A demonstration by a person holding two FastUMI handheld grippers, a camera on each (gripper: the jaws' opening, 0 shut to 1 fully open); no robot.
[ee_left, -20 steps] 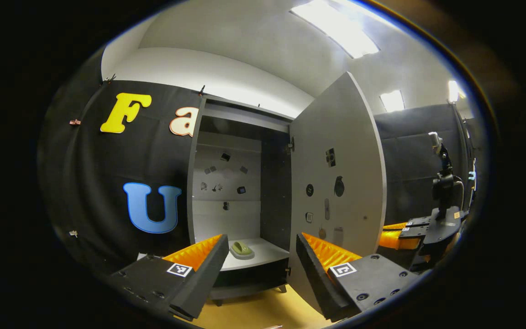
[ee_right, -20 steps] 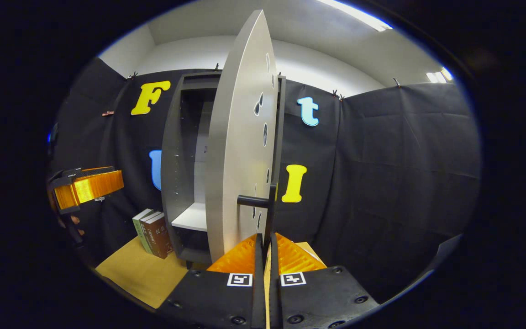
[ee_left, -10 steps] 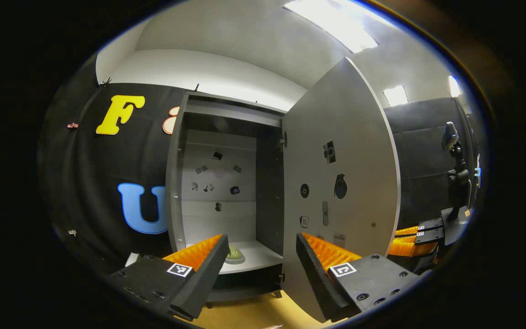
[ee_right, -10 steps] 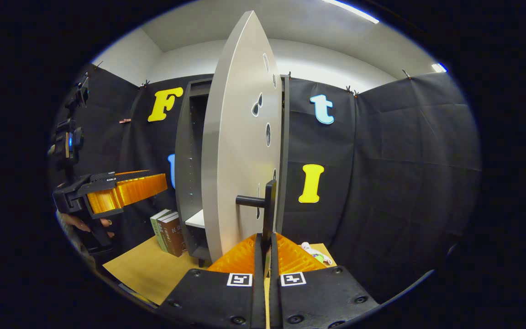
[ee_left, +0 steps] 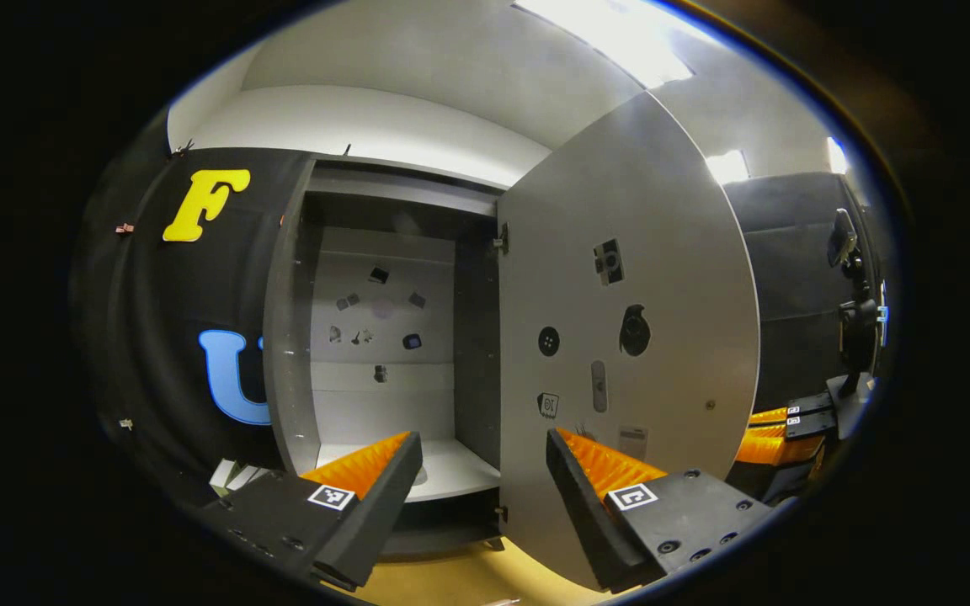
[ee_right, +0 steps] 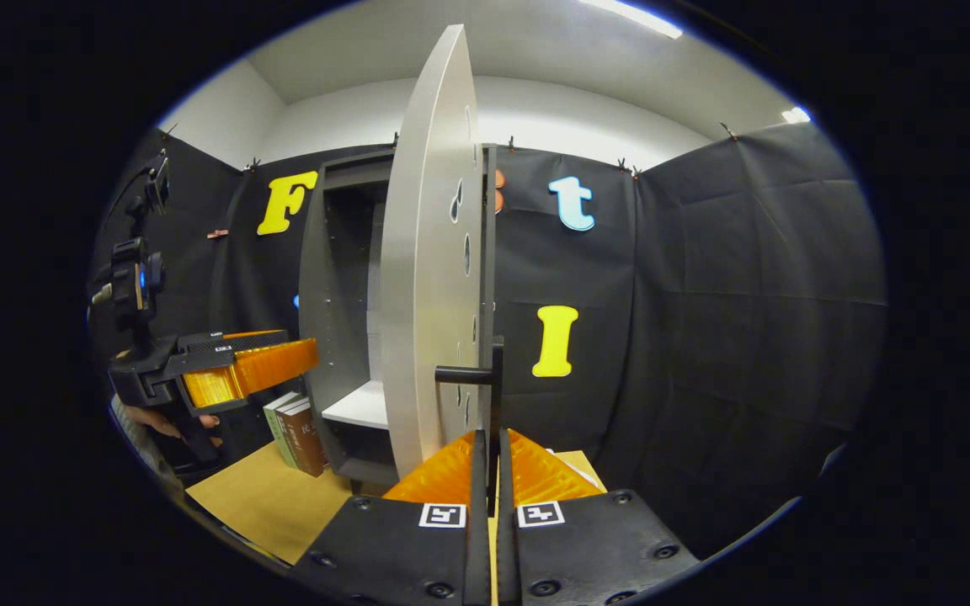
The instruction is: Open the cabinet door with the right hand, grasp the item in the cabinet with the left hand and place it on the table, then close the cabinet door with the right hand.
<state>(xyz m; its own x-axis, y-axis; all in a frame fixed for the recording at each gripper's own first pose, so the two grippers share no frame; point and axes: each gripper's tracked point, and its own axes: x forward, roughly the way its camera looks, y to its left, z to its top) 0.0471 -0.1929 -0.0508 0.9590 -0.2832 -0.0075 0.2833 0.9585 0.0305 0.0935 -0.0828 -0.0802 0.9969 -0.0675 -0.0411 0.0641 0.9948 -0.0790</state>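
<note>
— Where's the item?
— In the left gripper view just a pale sliver of it [ee_left: 420, 476] peeks out on the cabinet's white shelf [ee_left: 451, 468], right beside the inner edge of the left gripper's near finger; the rest is hidden, so its shape can't be told.

— And the cabinet itself?
— The cabinet [ee_left: 290, 337] is grey, its back panel dotted with small dark stickers. The cabinet door [ee_left: 628, 337] stands swung wide to the right, stickers on its inner face too. In the right gripper view the door is seen nearly edge-on, with its black handle [ee_right: 492, 379] sticking out.

— The grippers?
— The left gripper [ee_left: 483, 459] is spread wide, holding nothing, in front of the open compartment. The right gripper [ee_right: 489, 450] has its fingers pressed nearly together on the bottom end of the handle's upright bar.

— The surface and the room?
— The cabinet stands on a tan wooden table [ee_right: 258, 505]. A few books [ee_right: 295, 425] stand upright just left of the cabinet. Black cloth [ee_right: 704, 320] lines the booth; above it, white wall and bright ceiling lights [ee_left: 611, 29]. A hand [ee_right: 169, 421] holds the left gripper at far left.
</note>
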